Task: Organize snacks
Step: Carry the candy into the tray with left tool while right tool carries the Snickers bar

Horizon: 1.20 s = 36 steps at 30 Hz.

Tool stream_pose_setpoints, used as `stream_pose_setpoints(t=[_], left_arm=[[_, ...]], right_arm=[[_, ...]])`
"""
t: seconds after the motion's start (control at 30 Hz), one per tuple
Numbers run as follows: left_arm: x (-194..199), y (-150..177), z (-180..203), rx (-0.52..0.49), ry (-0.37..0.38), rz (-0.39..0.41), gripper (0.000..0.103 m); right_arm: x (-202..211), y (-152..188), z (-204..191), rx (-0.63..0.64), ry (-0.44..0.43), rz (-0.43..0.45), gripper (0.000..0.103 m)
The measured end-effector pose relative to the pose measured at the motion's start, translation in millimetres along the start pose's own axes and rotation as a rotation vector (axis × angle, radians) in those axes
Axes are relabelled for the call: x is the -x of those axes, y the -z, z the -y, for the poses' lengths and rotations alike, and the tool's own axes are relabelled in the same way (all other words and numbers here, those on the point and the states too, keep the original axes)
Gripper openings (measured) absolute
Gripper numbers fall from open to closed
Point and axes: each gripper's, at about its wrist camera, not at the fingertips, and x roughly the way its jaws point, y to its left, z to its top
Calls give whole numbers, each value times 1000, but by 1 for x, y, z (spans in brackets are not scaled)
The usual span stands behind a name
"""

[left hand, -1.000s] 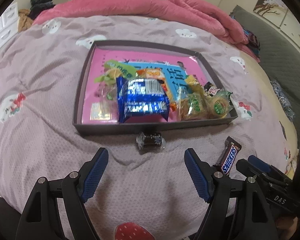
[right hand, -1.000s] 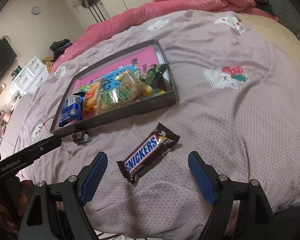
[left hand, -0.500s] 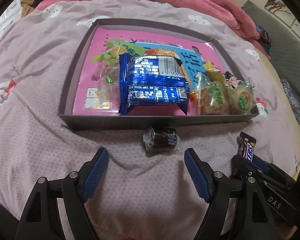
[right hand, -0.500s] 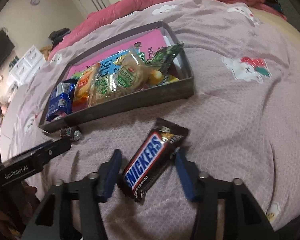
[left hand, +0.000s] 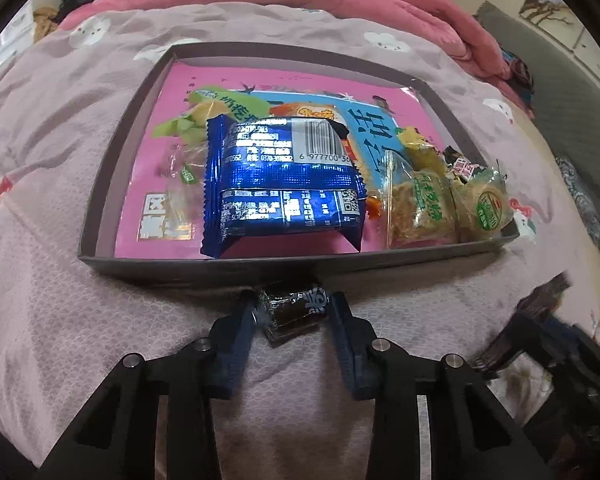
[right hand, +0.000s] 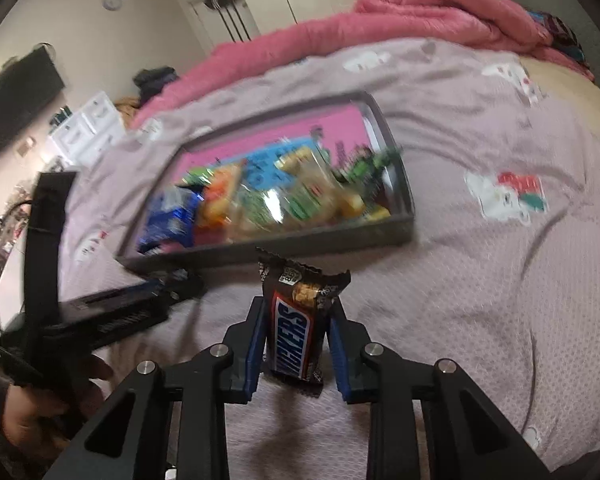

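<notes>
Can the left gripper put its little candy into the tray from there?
Probably yes. The left hand-held gripper holds the candy right before the tray; only its low front wall lies between.

Small dark candy (left hand: 294, 312): shiny wrapper with twisted ends, lies crosswise between the blue fingers (left hand: 241, 334) of the left gripper (left hand: 291, 314), just outside the near wall of the tray (left hand: 204, 266).

Snickers bar (right hand: 298, 326): brown wrapper, blue lettering on white, stands upright lengthwise, pinched between the 2 fingers of the right gripper (right hand: 296, 344), top end torn-looking and crinkled, near the tray's front wall.

Tray: shallow, dark grey, pink liner, rests on the mauve bedspread. Inside: blue foil packet (left hand: 284, 184) at the front, green-labelled pastries (left hand: 424, 208) at the right, more wrapped snacks behind.
</notes>
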Motion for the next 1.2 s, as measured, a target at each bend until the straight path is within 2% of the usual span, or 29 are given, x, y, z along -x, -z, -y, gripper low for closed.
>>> stream_pose_setpoints(t=[0.17,0.53,0.67,0.87,1.2], left_arm=[[5,0,-6,10,37,9,37],[40,7,-17,27,85,39,36],[57,4,-23,42,90,76,36],[82,-8,-41,59,39,157,36],[76,-31,-67,90,-31,185,36]], right_arm=[[9,-8,-7,22,-31,56,29],[7,-23,-9,25,-51,86,29],[7,-29,-11,42,-51,101,29],[6,-42,-17,95,-35,130,29],[0,-58,-18,94,-72,149,29]])
